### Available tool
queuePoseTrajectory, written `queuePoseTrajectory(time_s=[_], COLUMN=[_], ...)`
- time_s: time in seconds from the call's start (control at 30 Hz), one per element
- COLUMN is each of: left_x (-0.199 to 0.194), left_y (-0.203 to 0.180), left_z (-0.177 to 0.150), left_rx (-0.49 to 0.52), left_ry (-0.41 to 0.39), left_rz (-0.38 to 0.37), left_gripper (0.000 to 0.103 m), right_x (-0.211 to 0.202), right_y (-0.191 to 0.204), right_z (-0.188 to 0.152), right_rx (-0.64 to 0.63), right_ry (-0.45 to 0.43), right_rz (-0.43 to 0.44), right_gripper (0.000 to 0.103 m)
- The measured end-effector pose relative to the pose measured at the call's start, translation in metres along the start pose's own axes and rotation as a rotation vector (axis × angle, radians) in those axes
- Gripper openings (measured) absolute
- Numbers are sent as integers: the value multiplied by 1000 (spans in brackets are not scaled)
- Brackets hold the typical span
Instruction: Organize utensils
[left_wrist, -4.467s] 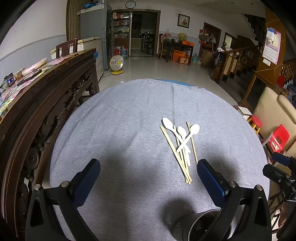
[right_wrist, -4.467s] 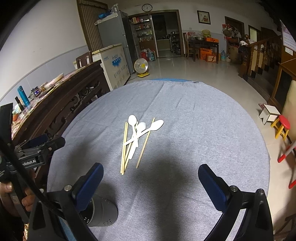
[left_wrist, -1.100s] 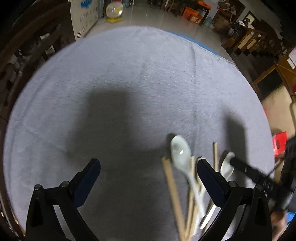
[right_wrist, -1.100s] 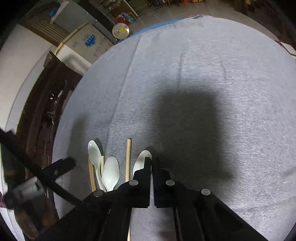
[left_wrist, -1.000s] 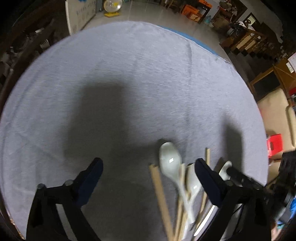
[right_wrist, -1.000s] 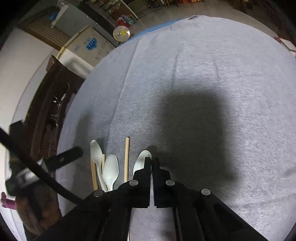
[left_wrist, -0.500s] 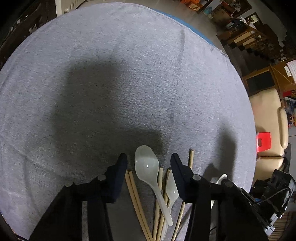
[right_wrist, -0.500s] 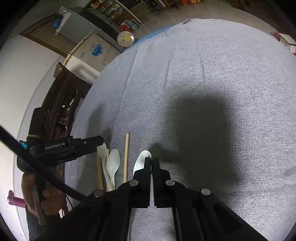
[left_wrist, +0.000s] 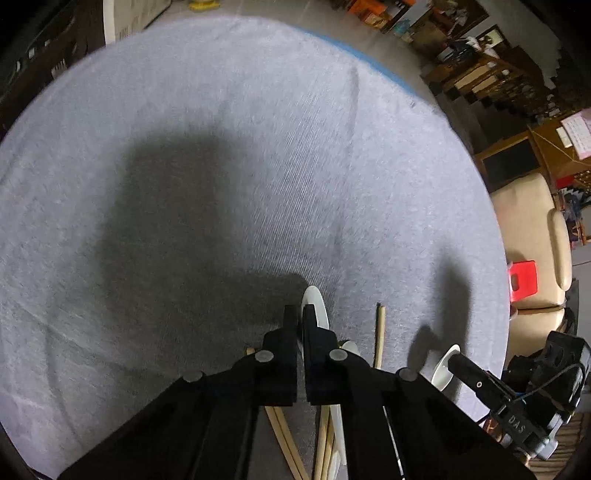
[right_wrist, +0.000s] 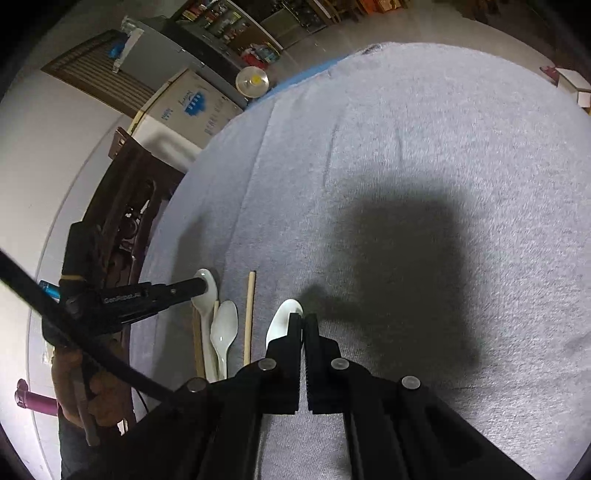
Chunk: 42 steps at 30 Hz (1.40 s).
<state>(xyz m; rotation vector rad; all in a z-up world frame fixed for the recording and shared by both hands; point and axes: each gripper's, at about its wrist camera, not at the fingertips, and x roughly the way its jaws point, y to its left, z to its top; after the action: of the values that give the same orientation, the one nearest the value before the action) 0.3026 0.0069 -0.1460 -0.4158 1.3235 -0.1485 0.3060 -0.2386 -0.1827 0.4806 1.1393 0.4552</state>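
My left gripper (left_wrist: 300, 314) has its black fingers (left_wrist: 290, 321) squeezed nearly together, pinching the leftmost glossy white plastic spoon (left_wrist: 313, 301) w/ its bowl poking out just past my tips, above the round table's grey cloth (left_wrist: 221, 147). My right gripper (right_wrist: 303, 321) is likewise pressed in, fingers (right_wrist: 295, 325) clamped on the neck of the rightmost white plastic spoon (right_wrist: 283, 321), bowl sticking out ahead and slightly left of the tips; can't tell if that spoon is lifted or lying on the cloth. Seen from the right wrist cam, the other utensils lie to the left of my right fingers: a single pale wooden chopstick (right_wrist: 250, 317) just beside, then a third white spoon (right_wrist: 224, 332), then the spoon my left gripper holds, w/ more wooden chopsticks (right_wrist: 197, 343) partly under them. From the left wrist cam, the same single chopstick sits right of my left fingers, the third spoon's bowl peeks out by the right finger, and further right the other gripper bites its spoon near the table edge. Chopstick ends run back under my left fingers toward me. Beyond the table on the right: a beige padded chair (left_wrist: 532, 236) and a small red stool (left_wrist: 522, 275).
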Motion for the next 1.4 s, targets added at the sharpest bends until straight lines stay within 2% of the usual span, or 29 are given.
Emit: queuePoseTrajectory(time_s=[0.23, 0.47, 0.53, 0.67, 0.77, 0.93, 1.07, 1.27, 1.4], left_x=[-48, -110, -127, -151, -185, -215, -231, -252, -258], left_y=[-2, 3, 4, 9, 17, 15, 6, -2, -1], left_z=[-17, -66, -86, -114, -143, -195, -230, -276, -297], left_rx=[49, 55, 51, 30, 6, -2, -6, 0, 1], left_ry=[-179, -385, -436, -525, -598, -700, -760, -817, -855], left_rz=[88, 129, 136, 139, 128, 123, 128, 108, 103], left_gripper=[2, 2, 2, 2, 2, 2, 2, 2, 2], right_x=[-19, -68, -86, -114, -140, -191, -219, -245, -243], right_y=[13, 42, 49, 55, 63, 85, 105, 136, 155], right_z=[1, -19, -32, -55, -77, -129, -168, -216, -236], right_rx=[-43, -155, -181, -180, -188, -234, -268, -330, -382], right_ry=[-85, -251, -306, -365, -433, -587, -661, -723, -733], right_rz=[-32, -92, -122, -126, -121, -120, -114, -91, -93], right_gripper=[2, 2, 2, 2, 2, 2, 2, 2, 2])
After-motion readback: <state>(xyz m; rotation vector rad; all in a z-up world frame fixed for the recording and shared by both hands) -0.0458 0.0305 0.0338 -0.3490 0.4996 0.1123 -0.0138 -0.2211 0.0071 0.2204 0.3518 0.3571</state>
